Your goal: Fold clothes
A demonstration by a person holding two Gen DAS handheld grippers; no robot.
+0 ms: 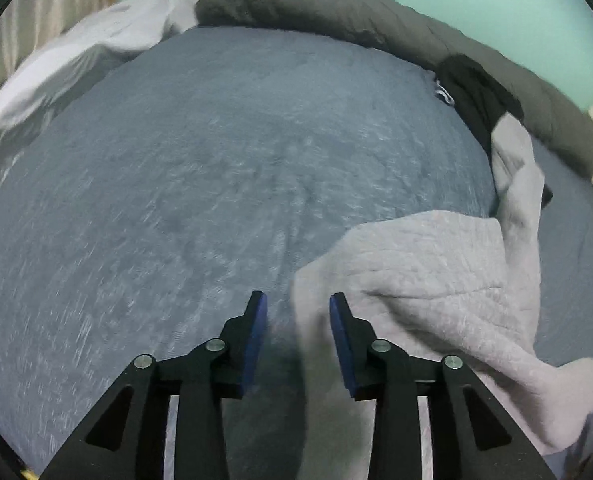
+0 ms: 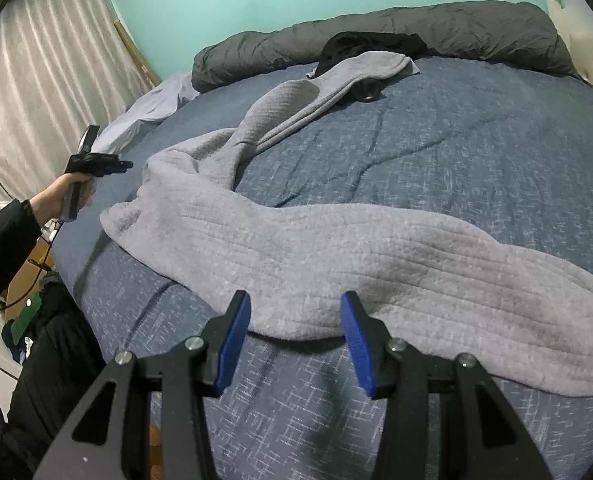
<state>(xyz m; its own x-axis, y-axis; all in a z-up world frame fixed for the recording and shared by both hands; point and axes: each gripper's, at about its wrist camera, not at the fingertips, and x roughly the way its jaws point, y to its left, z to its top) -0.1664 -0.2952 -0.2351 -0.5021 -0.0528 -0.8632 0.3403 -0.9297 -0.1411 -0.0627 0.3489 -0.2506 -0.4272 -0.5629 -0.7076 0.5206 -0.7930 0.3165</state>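
Nearest, the right gripper [image 2: 295,312] hangs with jaws spread over the near hem of the grey garment [image 2: 336,256], pinching nothing. That garment sprawls from the blue bedspread's [image 2: 476,152] near edge toward its far edge. At the left edge, the left gripper [image 1: 298,308] is likewise spread and empty. A dark duvet [image 2: 416,28] lines the far edge.
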